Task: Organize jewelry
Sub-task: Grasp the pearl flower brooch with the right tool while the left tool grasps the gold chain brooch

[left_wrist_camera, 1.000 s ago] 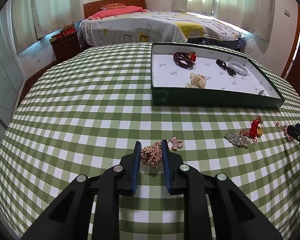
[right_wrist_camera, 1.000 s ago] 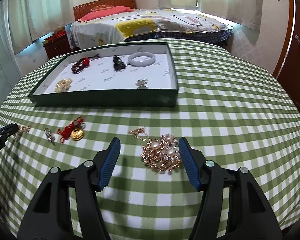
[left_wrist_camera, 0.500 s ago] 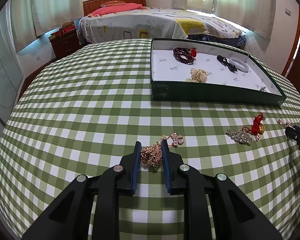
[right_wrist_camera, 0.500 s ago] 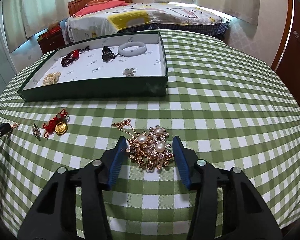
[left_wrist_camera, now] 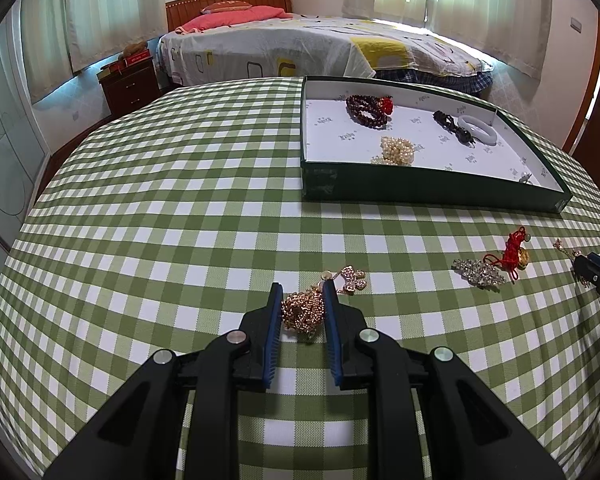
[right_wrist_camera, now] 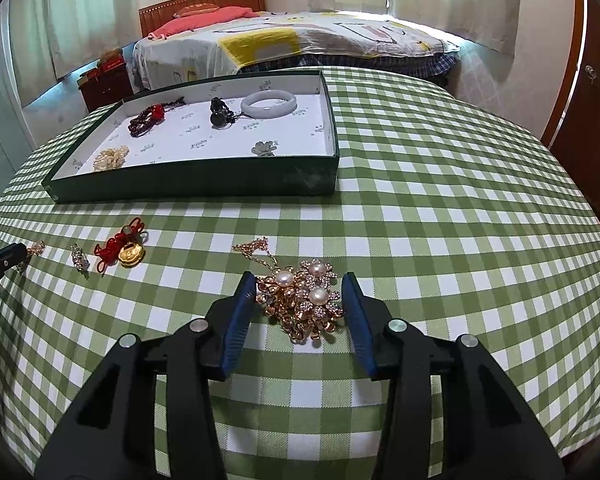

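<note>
While both hand-held grippers point down at the checked tabletop (left_wrist_camera: pixel 140 220), each one has a piece of jewelry between its blue pads, likely so both pieces can go into the green tray (left_wrist_camera: pixel 432 190) at the far side.

The left hand-held gripper (left_wrist_camera: pixel 302 308) is squeezed tight on a gold chain bundle (left_wrist_camera: pixel 302 310). It is a shiny, bumpy little heap of tiny gold links. A small sparkly bow charm (left_wrist_camera: pixel 352 278) hangs off it and lies on the cloth just past the pads. The heap sits near the front edge of the tabletop.

The right hand-held gripper (right_wrist_camera: pixel 300 300) has just been closing around a pearl flower brooch (right_wrist_camera: pixel 304 300). The pads look like they touch its sides, but I cannot tell if they press hard. The brooch is gold with three round pearls and small glittery petals, and a thin gold chain (right_wrist_camera: pixel 256 248) trails from it toward the tray.

Between the two grippers lie a red knot with a gold lock (right_wrist_camera: pixel 124 250) and a small silver sparkly pin (left_wrist_camera: pixel 480 273), not yet picked up.

Inside the tray are dark red beads (left_wrist_camera: pixel 368 106), a pearl bracelet (left_wrist_camera: pixel 396 151), black beads (left_wrist_camera: pixel 452 126), a white bangle (right_wrist_camera: pixel 269 105) and a little silver flower (right_wrist_camera: pixel 265 148), spread apart so they do not tangle.
</note>
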